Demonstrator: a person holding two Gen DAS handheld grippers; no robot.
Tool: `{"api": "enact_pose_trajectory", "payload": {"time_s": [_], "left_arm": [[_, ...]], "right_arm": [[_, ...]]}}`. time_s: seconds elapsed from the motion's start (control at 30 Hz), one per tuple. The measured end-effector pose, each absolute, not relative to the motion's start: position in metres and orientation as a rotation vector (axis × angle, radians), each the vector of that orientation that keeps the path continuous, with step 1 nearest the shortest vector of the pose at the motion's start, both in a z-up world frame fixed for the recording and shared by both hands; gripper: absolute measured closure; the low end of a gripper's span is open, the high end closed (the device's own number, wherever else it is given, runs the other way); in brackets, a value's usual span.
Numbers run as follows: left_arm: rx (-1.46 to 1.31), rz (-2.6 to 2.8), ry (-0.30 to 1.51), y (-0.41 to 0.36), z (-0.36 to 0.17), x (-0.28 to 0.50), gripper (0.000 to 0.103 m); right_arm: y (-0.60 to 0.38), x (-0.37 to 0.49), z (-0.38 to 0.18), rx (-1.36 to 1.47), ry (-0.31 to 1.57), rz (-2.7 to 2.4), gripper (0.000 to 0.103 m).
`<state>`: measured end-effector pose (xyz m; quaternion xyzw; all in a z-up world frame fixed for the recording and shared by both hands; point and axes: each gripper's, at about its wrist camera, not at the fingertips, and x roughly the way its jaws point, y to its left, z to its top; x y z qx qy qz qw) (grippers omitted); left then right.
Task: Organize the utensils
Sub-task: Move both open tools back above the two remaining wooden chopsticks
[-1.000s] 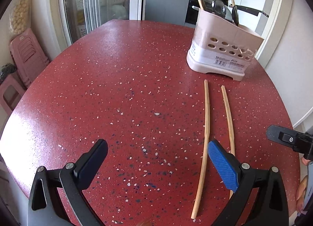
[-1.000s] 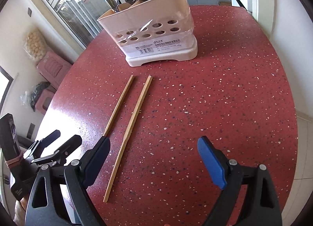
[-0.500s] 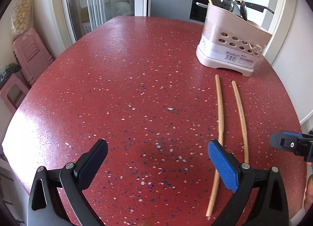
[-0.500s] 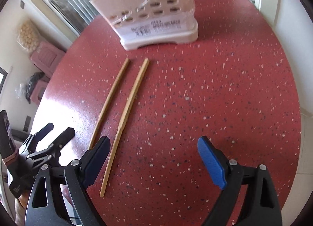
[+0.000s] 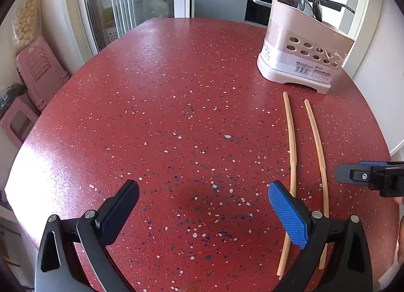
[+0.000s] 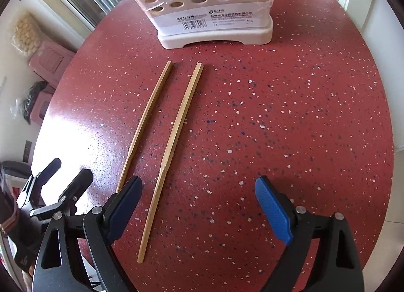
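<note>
Two wooden chopsticks lie side by side on the red speckled table, the left one (image 5: 292, 140) (image 6: 145, 120) and the right one (image 5: 317, 140) (image 6: 175, 135). Beyond them stands a pink perforated utensil holder (image 5: 303, 57) (image 6: 209, 6) with spoons and a chopstick in it. My left gripper (image 5: 203, 206) is open and empty, left of the chopsticks. My right gripper (image 6: 198, 206) is open and empty, just above the table, its left finger between the two chopsticks' near ends. The left gripper also shows in the right wrist view (image 6: 70, 173).
The round table's edge (image 5: 378, 125) runs close on the right by a white wall. Pink plastic stools (image 5: 38, 72) stand on the floor to the left. A glass door and a kitchen counter lie beyond the table.
Both grippers have moved forward and lower toward the chopsticks and the holder. The right gripper now sits closer over the chopsticks' near ends. Both jaws stay open.
</note>
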<state>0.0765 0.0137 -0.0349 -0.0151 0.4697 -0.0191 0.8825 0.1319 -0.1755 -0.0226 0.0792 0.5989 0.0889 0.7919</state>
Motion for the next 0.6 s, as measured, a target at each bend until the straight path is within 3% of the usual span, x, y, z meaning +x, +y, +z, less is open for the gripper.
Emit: {"api": "enact_pose_trajectory", "payload": {"time_s": [0.3,0.6], "left_arm": [[-0.015,-0.053,0.975,0.013,-0.035,0.079,0.000],[0.026,-0.077,0.978,0.016,-0.033,0.087,0.000]], "right_arm": [[-0.152,0.152,-0.025,0.139,1.332,0.101,0.012],[-0.122,0.174,-0.028,0.093,1.366,0.023,0.033]]}}
